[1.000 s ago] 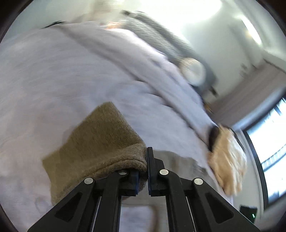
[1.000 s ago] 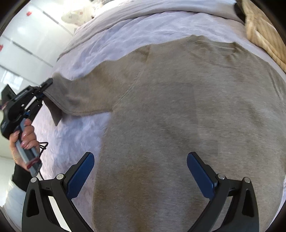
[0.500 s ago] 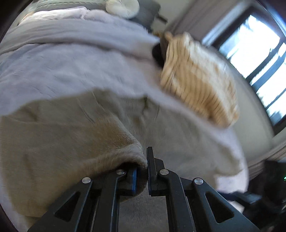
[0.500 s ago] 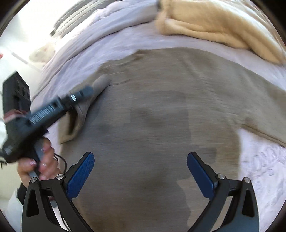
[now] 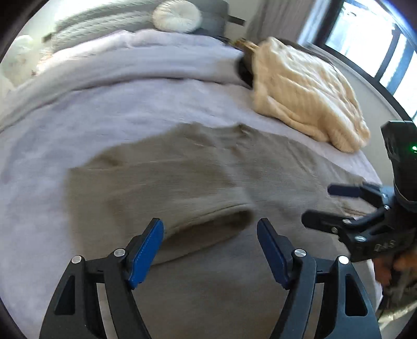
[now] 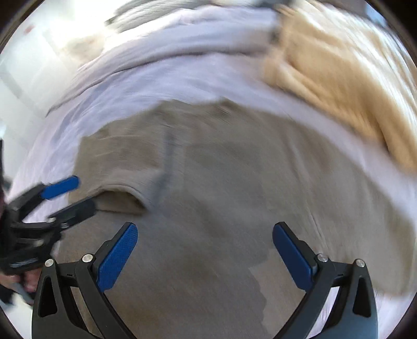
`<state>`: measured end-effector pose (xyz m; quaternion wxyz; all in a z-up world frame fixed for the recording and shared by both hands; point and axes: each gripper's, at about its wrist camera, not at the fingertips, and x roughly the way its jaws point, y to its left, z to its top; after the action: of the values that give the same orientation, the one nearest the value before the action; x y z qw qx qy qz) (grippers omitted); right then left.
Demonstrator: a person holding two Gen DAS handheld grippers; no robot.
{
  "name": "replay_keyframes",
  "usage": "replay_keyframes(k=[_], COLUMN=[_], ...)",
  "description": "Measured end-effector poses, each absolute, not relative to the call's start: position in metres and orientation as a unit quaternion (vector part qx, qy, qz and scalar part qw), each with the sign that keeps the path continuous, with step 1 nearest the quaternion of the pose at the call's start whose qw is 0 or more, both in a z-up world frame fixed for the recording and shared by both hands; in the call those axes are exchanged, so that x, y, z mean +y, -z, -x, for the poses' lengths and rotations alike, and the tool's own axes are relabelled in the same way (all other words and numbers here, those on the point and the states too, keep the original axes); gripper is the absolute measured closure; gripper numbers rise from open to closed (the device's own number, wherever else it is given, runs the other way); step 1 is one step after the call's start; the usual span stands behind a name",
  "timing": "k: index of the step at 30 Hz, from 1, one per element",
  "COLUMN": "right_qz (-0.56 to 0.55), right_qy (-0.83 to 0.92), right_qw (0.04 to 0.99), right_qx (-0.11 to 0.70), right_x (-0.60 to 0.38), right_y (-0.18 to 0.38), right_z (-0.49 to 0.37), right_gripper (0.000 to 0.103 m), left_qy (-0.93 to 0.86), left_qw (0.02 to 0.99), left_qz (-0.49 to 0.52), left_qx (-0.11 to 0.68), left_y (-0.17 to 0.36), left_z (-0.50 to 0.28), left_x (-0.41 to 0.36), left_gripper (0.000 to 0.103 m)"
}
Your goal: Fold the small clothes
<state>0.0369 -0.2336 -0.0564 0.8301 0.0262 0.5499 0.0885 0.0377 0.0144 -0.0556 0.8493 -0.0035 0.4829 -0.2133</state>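
Left wrist view: the left gripper [image 5: 209, 241] has just been opening; its blue-padded jaws stand wide, nothing pinched. The sleeve cuff [image 5: 221, 221] it carried lies free just beyond the gap between them, resting on the sweater body.

Landmark: the olive-brown sweater [image 5: 161, 182], spread flat on the pale lavender bedspread [image 5: 104, 104].
- Left sleeve is folded inward across the chest; its long axis runs from the shoulder corner down toward the cuff, diagonal over the body.
- Neckline sits at the far edge of the sweater, hem toward both cameras.
- Cream ribbed blanket [image 5: 307, 104] lies beyond the sweater's right shoulder, apart from it.
- Round white cushion [image 5: 177, 15] well past the sweater, at the head of the bed.

Right gripper [image 6: 206, 250] hovers over the sweater's lower middle, jaws wide and empty. In the left wrist view it shows at the sweater's right side, near the other sleeve.

Judgement: the coming move turns on the unfolded right sleeve. It stretches away to the right of the sweater body, long axis roughly crosswise, and the right gripper is the nearer one.

Materials: sweater is a soft, matte knit with a thick rolled cuff, limp. Bedspread looks brushed and plush. Blanket is chunky, corded. The right wrist view is motion-blurred; fine texture there cannot be read.
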Motion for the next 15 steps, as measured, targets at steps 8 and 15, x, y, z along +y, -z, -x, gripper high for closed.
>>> replay_keyframes(k=[8,15], right_qz=[0.277,0.314], right_qy=[-0.137,-0.128], right_qw=[0.825,0.822], right_qx=[0.472,0.457], right_x=[-0.103,-0.082], right_y=[0.089,0.104], right_z=[-0.059,-0.079], right_gripper=[0.000,0.097], left_qy=[0.051,0.062], left_qw=[0.820,0.819], left_qz=[0.065,0.082], left_qx=[0.566,0.564], left_y=[0.117,0.137], left_z=[-0.086,-0.098], left_x=[0.124,0.137], left_gripper=[0.028,0.051])
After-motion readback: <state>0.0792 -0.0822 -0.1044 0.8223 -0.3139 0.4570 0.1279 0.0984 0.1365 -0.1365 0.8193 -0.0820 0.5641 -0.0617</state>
